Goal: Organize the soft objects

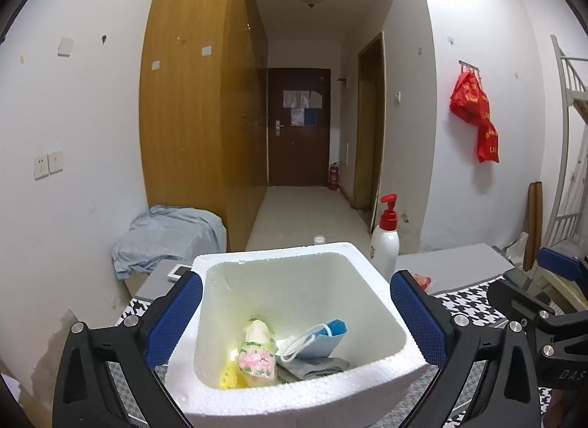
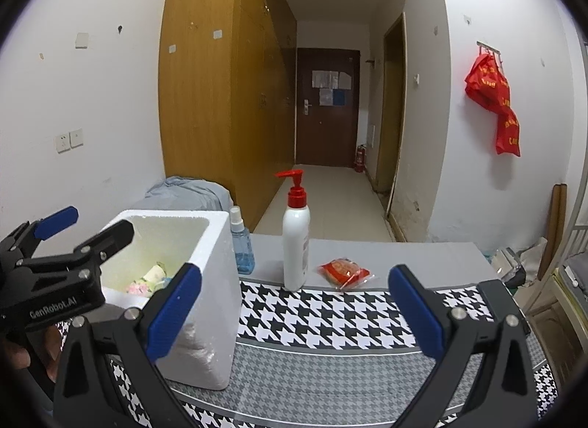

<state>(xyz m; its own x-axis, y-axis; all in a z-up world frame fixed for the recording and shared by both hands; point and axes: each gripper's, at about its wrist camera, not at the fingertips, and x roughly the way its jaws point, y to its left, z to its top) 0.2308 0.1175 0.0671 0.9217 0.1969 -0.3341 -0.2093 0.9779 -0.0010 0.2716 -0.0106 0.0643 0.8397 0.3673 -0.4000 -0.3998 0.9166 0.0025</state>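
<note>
Left wrist view: the left tool [image 1: 296, 317] is hanging over the white foam box [image 1: 220, 396], jaws spread wide on either side of the box opening, nothing between the pads, nothing gripped. Inside the box several soft things are already lying: a floral tissue pack [image 1: 257, 349] leaning upright, a blue face mask [image 1: 319, 341] with white ear loops beside it, a grey folded cloth [image 1: 312, 367] under the mask, and something yellow and perforated [image 1: 229, 376] at the bottom corner, type unclear. The right tool [image 1: 551, 295] is showing at the right edge, only partly in view. Behind the box a white pump bottle [image 1: 386, 244] with a red head is standing.

Right wrist view: the right tool [image 2: 294, 312] is hovering above the houndstooth cloth [image 2: 330, 317] covering the worktop [image 2: 422, 255], jaws wide apart and empty. The left tool [image 2: 82, 233] is sitting over the foam box [image 2: 213, 299] at the left, pads apart. Beyond it a blue spray bottle [image 2: 242, 249] is standing just beside the box, and the pump bottle [image 2: 296, 240] is standing near that. A small red packet [image 2: 345, 271] is lying on the grey worktop just beside the pump bottle, well apart from the box.

Judgement: most soft items are looking sorted into the box already. The red packet is looking like the only loose candidate left, if it counts as soft; the bottles are probably staying out. Task is seeming near its end.
</note>
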